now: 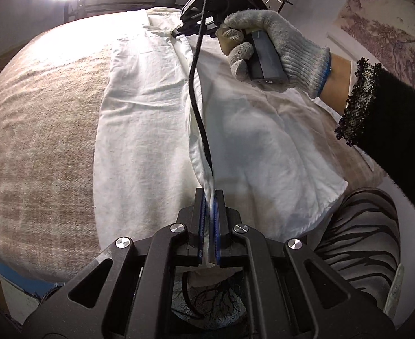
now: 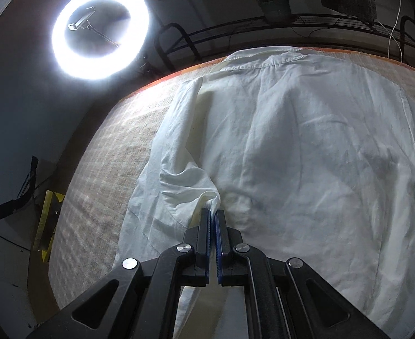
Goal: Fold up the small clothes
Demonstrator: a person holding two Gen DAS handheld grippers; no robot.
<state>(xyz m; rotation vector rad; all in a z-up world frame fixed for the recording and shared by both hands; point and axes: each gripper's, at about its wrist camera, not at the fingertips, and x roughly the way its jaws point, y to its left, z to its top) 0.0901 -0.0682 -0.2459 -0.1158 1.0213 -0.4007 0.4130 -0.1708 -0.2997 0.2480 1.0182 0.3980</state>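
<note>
A white shirt (image 1: 151, 113) lies spread on a beige checked blanket (image 1: 38, 127); it also shows in the right wrist view (image 2: 306, 155), with its collar at the far end. My left gripper (image 1: 210, 195) is shut on a raised fold of the shirt near its hem. My right gripper (image 2: 212, 214) is shut on a bunched fold of the shirt. In the left wrist view the right gripper (image 1: 179, 32) is far up the same fold, held by a gloved hand (image 1: 278, 39). A black cable (image 1: 196, 99) hangs along the fold.
A bright ring light (image 2: 100, 36) stands beyond the far left of the blanket. A black metal rail (image 2: 264, 28) with a potted plant (image 2: 275, 7) runs behind the bed. A zebra-patterned leg (image 1: 362, 231) is at the near right.
</note>
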